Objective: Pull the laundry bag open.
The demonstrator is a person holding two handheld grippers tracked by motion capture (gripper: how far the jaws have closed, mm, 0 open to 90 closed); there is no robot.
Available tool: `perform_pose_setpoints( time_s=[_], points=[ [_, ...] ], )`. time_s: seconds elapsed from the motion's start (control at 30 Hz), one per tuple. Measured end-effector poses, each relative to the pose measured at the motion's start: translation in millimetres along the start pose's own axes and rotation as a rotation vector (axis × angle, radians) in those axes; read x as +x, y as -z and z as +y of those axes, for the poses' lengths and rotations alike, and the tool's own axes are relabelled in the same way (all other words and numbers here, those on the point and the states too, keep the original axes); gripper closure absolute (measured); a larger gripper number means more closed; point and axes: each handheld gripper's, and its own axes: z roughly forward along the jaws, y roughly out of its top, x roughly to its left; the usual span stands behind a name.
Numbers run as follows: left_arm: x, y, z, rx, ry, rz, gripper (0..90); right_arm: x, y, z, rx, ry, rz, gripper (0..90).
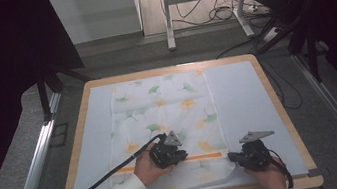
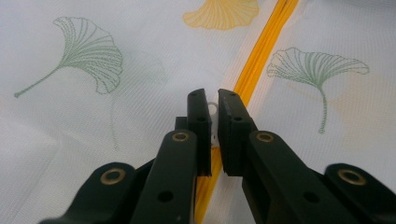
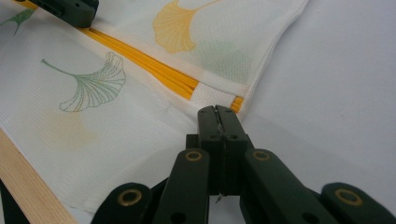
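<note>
A white mesh fabric bag printed with green and yellow ginkgo leaves (image 1: 163, 120) lies flat on a pale blue-grey sheet (image 1: 243, 98) that covers the light wooden table (image 1: 279, 103). One orange zipper (image 1: 206, 156) runs across the bag near the person's edge.

The bag's left, right and far edges have bare sheet around them, widest on its right. Its near edge lies close to the table's front rim, where the two hands leave little room.

The left gripper (image 2: 213, 112) has its jaws closed on the small white zipper pull (image 2: 214, 111), which sits on the orange zipper; a narrow slit stays between the pads, and only the pull's ring peeks out above them. The right gripper (image 3: 218, 114) is clenched on the bag's edge just beside the zipper's end, a thin fold of white cloth pinched between the pads.

In the high view the grippers and hands cover the zipper's left part and the bag's near right corner, and the forearms are cut off by the bottom edge. In the right gripper view the left gripper is cut off by the top left corner.

Counted: one bag, one zipper, one pull, two grippers.
</note>
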Motion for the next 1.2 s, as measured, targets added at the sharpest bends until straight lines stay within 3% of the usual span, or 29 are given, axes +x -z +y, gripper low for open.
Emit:
perform_pose_setpoints(
  time_s=[0.83, 1.2],
  points=[
    [5.4, 11.4, -13.1, 0.006, 0.028, 0.007, 85.0, 0.1, 0.0, 0.0, 0.0, -0.001, 0.0, 89.8],
    [6.1, 15.1, -16.9, 0.013, 0.018, 0.021, 85.0, 0.2, 0.0, -0.1, 0.0, -0.003, -0.001, 89.8]
  ],
)
